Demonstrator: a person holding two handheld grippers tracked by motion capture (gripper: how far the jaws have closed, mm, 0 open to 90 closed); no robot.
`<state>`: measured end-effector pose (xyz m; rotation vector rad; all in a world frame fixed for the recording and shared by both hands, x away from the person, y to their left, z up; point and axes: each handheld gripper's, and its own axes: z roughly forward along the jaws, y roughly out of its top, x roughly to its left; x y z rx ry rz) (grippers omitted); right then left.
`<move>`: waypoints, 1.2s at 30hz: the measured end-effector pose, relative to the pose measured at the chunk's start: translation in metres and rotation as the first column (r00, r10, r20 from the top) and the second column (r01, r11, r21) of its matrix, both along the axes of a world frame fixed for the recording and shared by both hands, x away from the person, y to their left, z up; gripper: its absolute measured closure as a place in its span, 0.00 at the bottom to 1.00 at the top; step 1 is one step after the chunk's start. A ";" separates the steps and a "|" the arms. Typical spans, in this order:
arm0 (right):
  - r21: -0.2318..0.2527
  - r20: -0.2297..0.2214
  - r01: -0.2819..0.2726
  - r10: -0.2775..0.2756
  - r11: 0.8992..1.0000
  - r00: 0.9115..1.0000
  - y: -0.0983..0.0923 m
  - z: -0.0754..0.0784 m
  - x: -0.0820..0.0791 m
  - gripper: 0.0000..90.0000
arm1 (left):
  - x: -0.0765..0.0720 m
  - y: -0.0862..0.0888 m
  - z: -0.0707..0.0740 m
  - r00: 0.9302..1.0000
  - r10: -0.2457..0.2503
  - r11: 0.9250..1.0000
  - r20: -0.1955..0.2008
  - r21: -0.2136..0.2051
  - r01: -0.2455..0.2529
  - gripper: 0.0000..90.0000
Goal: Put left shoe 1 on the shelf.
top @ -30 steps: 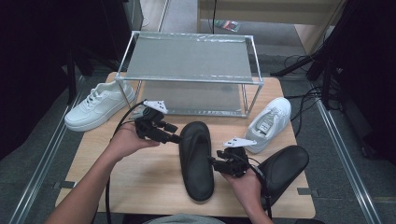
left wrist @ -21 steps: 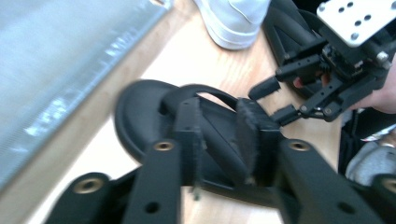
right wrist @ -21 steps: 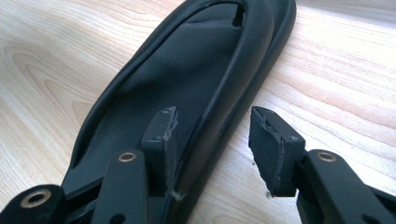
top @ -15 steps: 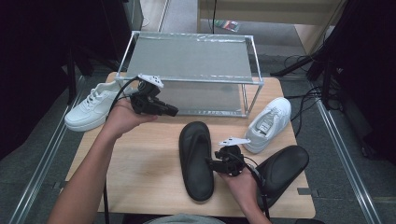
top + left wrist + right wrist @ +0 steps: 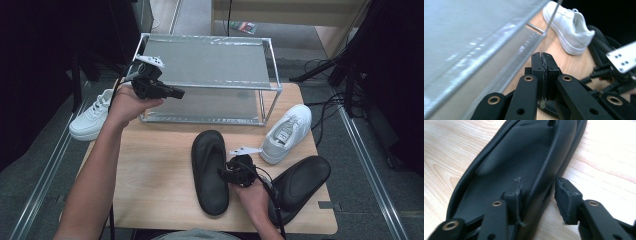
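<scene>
A black flip-flop (image 5: pixel 209 170) lies flat on the wooden table (image 5: pixel 150 175), toe toward the rack. My right gripper (image 5: pixel 223 173) is low at its right edge. In the right gripper view the right gripper (image 5: pixel 539 188) straddles the flip-flop's (image 5: pixel 506 165) rim, one pad on the insole and the other clear of the side; its jaws have just been closing and stand open. My left gripper (image 5: pixel 171 93) is raised at the rack's front left corner, shut on nothing, its pads (image 5: pixel 537 65) pressed together.
A metal mesh rack (image 5: pixel 205 75) stands at the table's back. One white sneaker (image 5: pixel 287 132) leans at its right; another (image 5: pixel 92 117) hangs off the table's left edge. A second black flip-flop (image 5: pixel 300 185) lies at the front right.
My left gripper has let go of the flip-flop's toe, risen and moved back-left to the rack, its jaws now shut. The right gripper has stayed at the flip-flop's edge.
</scene>
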<state>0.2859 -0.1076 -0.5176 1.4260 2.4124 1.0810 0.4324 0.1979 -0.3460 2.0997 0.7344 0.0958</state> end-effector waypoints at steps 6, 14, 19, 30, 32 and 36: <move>-0.013 0.020 0.023 -0.023 1.000 1.000 0.004 0.001 0.000 0.73 | 0.012 0.001 0.006 0.999 0.024 1.000 0.039 0.003 -0.024 0.99; -0.024 0.014 0.061 -0.060 0.998 0.998 -0.001 0.005 0.006 0.84 | 0.027 -0.006 0.004 0.995 0.067 0.997 0.068 0.039 -0.070 1.00; -0.027 0.007 0.071 -0.071 0.997 0.997 -0.006 0.007 0.009 0.93 | 0.035 -0.008 -0.001 0.995 0.074 0.995 0.063 0.057 -0.077 1.00; -0.003 -0.022 0.087 -0.087 0.996 0.996 -0.015 0.017 0.014 0.94 | 0.040 -0.009 -0.005 0.994 0.085 0.994 0.068 0.060 -0.089 1.00; 0.002 -0.020 0.087 -0.087 0.996 0.996 -0.015 0.021 0.018 0.94 | 0.040 -0.010 -0.005 0.994 0.084 0.994 0.072 0.060 -0.089 1.00; -0.002 -0.006 0.090 -0.090 0.996 0.996 -0.014 0.027 0.028 0.94 | 0.041 -0.009 -0.006 0.994 0.082 0.995 0.071 0.057 -0.087 0.99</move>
